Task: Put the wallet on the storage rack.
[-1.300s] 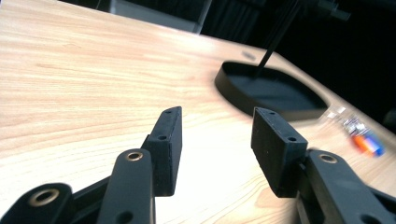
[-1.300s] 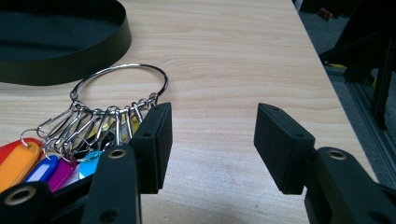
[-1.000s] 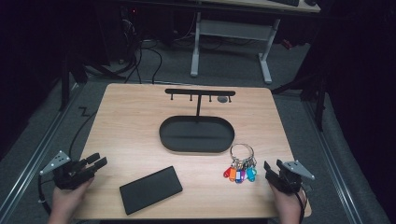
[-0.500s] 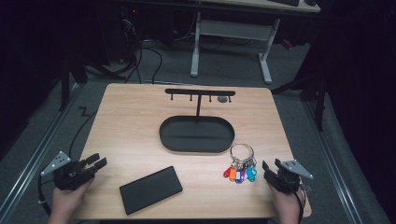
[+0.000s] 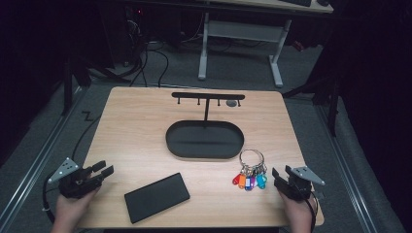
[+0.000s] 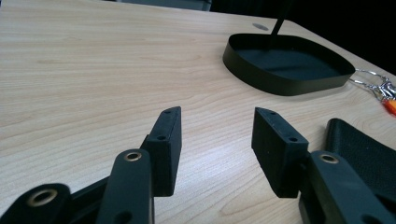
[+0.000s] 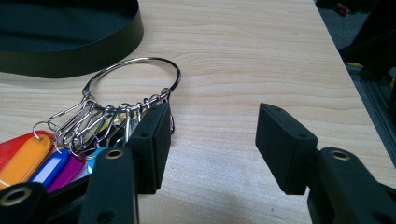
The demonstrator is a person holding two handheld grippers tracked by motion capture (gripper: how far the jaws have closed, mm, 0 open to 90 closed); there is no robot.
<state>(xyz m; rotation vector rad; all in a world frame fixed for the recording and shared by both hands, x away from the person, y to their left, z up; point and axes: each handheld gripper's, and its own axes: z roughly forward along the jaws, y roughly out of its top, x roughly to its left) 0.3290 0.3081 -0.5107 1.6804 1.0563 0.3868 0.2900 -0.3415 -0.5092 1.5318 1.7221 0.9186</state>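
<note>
- Grippers both at the near edge of the table [image 5: 145,126], one at each near corner; against the two earlier high views, nothing on the table has shifted and neither hand has changed place.
- Left gripper [image 5: 99,172] sits at the near left corner, its jaws parted with only bare wood between them; the black slab [image 5: 156,197] lies flat just beside it along the near edge, untouched.
- Right gripper [image 5: 279,175] sits at the near right corner, jaws likewise apart and holding nothing; in the right gripper view the key ring [image 7: 133,77] with its coloured tags [image 7: 35,158] lies beside and beyond the left jaw, outside the gap.
- Key ring rests flat near the right gripper, just beside the near right end of the black oval tray [image 5: 233,150]; the hook rack [image 5: 208,96] rises behind the tray, its pegs bare.
- With no change over the last second, my reading is that the work has not begun; the ring looks the likely first pick, and the right gripper would have to move left to bring it between the jaws.
</note>
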